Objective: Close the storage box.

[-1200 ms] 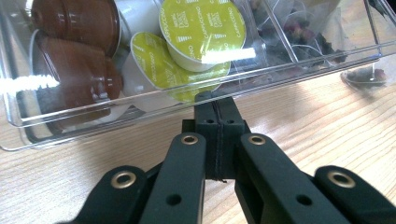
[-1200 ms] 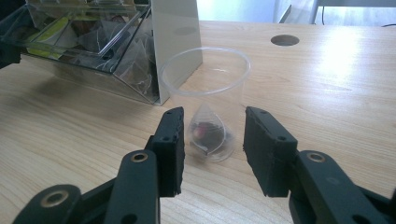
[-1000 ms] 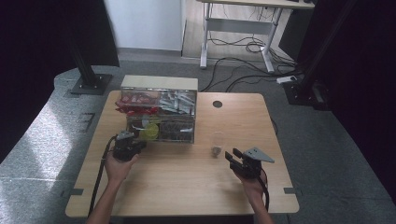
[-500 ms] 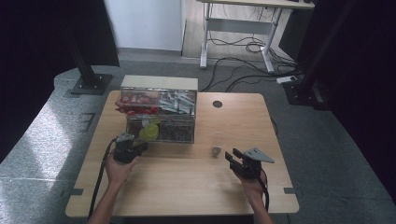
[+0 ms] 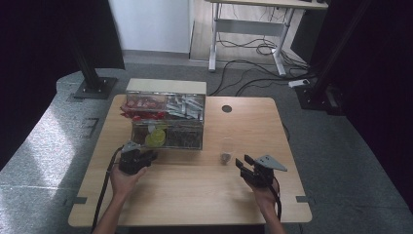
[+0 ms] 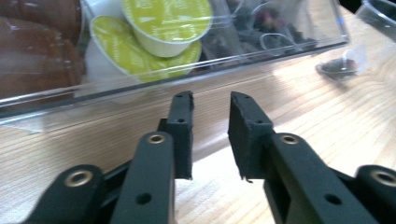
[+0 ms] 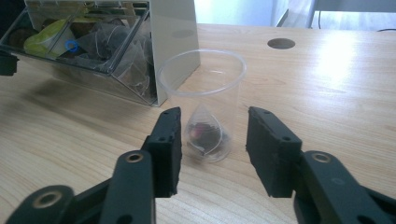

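A clear plastic cup (image 5: 225, 147) (image 7: 203, 88) stands upright on the wooden table (image 5: 204, 195), right of a clear organizer box (image 5: 165, 122). A pyramid tea bag (image 7: 205, 133) lies in its bottom. My right gripper (image 5: 246, 165) (image 7: 212, 149) is open, its jaws either side of the cup's base and just short of it, holding nothing. My left gripper (image 5: 143, 157) (image 6: 210, 135) is open by a narrow gap, empty, low over the table at the box's front wall (image 6: 140, 88). Yellow-lidded capsules (image 6: 163, 18) lie behind that wall. The tea bag (image 6: 341, 65) shows far right.
The organizer holds red packets (image 5: 143, 105), silver sachets (image 5: 185, 105) and dark tea bags (image 5: 182, 136) in separate compartments. A round cable hole (image 5: 227, 108) (image 7: 281, 43) sits in the tabletop behind the cup. Bare wood stretches in front of both hands.
My right gripper has edged slightly left towards the cup. The left gripper has barely moved by the box.
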